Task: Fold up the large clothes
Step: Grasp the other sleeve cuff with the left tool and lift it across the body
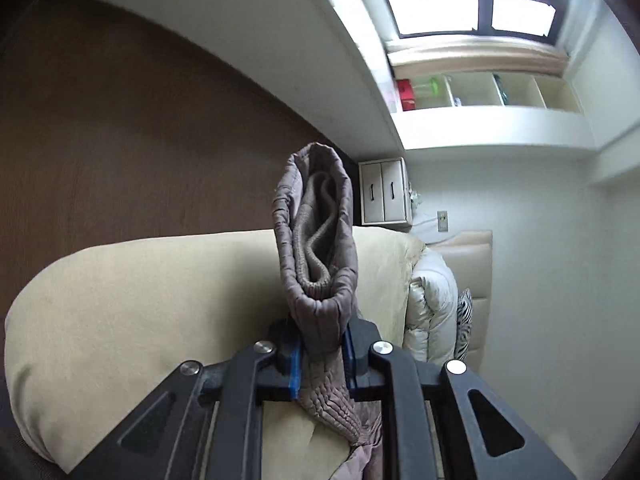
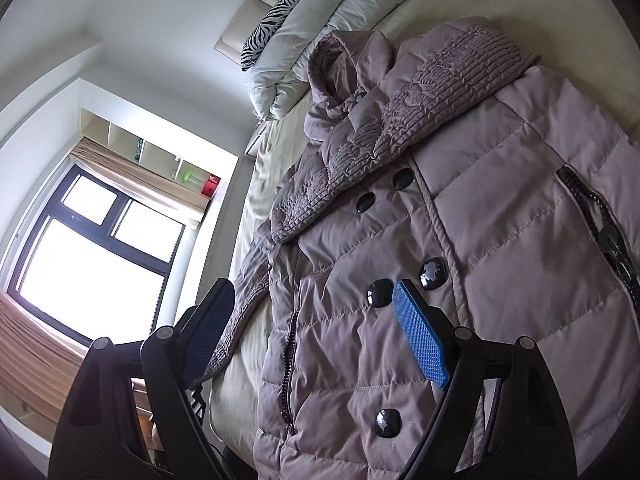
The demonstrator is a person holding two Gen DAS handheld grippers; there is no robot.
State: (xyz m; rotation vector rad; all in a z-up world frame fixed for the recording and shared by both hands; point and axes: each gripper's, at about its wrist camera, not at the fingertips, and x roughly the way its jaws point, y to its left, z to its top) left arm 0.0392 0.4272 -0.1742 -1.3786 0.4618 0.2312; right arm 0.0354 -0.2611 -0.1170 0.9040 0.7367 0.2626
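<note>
The left gripper [image 1: 322, 354] is clamped tight on the ribbed-knit cuff of the mauve quilted jacket's sleeve [image 1: 316, 236], raised above the cream bed [image 1: 140, 300]. The right gripper [image 2: 316, 336] hangs wide open over the mauve quilted puffer jacket [image 2: 460, 240] (touching nothing), which lies flat on the bed; 5 glossy black buttons [image 2: 433, 274] show, the nearest at 12 o'clock.

Both grippers, left gripper [image 1: 322, 354] and right gripper [image 2: 316, 332], have black linkage arms, silver pivot screws, blue ribbed finger pads [image 2: 422, 338].
</note>
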